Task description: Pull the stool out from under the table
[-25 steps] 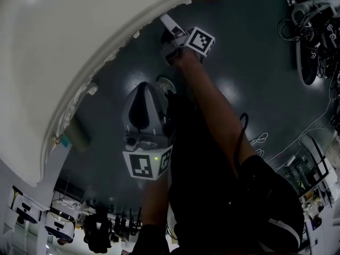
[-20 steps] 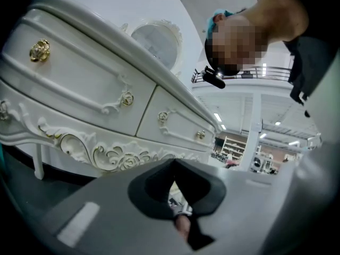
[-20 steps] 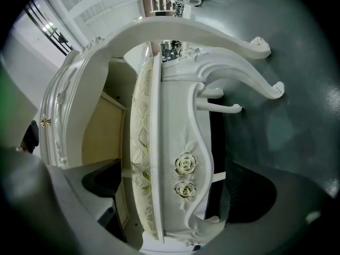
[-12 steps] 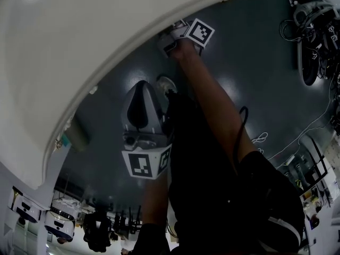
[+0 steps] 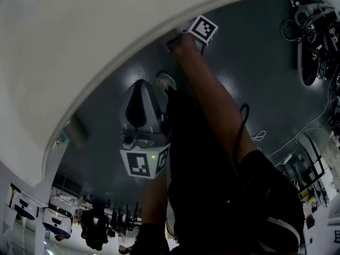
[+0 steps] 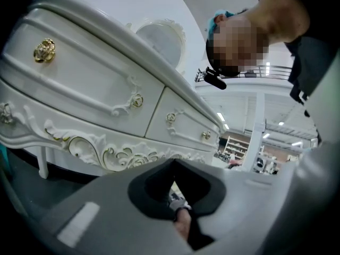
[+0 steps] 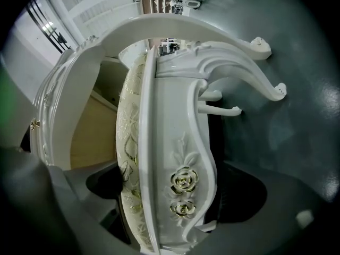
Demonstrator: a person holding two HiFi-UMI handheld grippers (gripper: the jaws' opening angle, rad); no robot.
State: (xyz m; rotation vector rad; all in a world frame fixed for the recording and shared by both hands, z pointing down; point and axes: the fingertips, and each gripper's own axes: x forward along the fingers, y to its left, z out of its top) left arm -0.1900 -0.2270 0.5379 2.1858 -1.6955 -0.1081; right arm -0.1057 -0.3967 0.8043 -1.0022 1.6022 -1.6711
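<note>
In the right gripper view the stool [image 7: 180,158] fills the middle: a white carved seat frame with two gold roses, a gold-patterned cushion, and curled legs [image 7: 255,84] pointing away. My right gripper [image 7: 175,201] has just been closing, with the seat's rim between its jaws and the dark pads [image 7: 241,195] against both sides. In the head view only its marker cube [image 5: 204,30] shows, at the edge of the white table top [image 5: 79,47]. My left gripper [image 5: 142,86] hangs lower over the dark floor, shut and holding nothing.
The table's drawer front [image 6: 95,89] with gold knobs and a carved apron rises close on the left. A person leans over from above. Cables and equipment [image 5: 313,31] lie on the floor at the right, and a thin white cable [image 5: 297,137] runs nearer.
The table top now covers more of the head view. It hides the right gripper's jaws, which showed a second ago. The left gripper has stayed where it was.
</note>
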